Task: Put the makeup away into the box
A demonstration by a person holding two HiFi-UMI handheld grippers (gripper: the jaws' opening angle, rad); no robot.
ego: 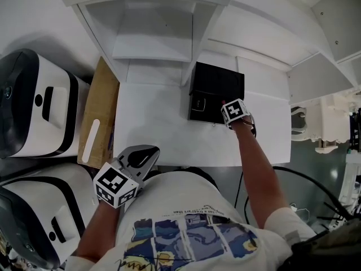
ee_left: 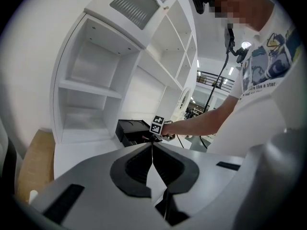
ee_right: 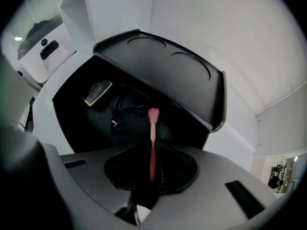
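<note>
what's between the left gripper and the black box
Only bare white tabletop lies between the left gripper and the black box. The head view shows this best.

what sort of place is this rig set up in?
Probably a lab or showroom mock-up of a vanity: white desk with built-in shelves, black makeup box on it, bulky white machines alongside.

The flat white surface [ego: 148,130], set into a white shelving unit [ego: 152,33], carried a black rectangular box [ego: 216,82] with its lid raised, which stood toward the back right of it, just beside the unit's upright white divider [ego: 189,55].
</note>
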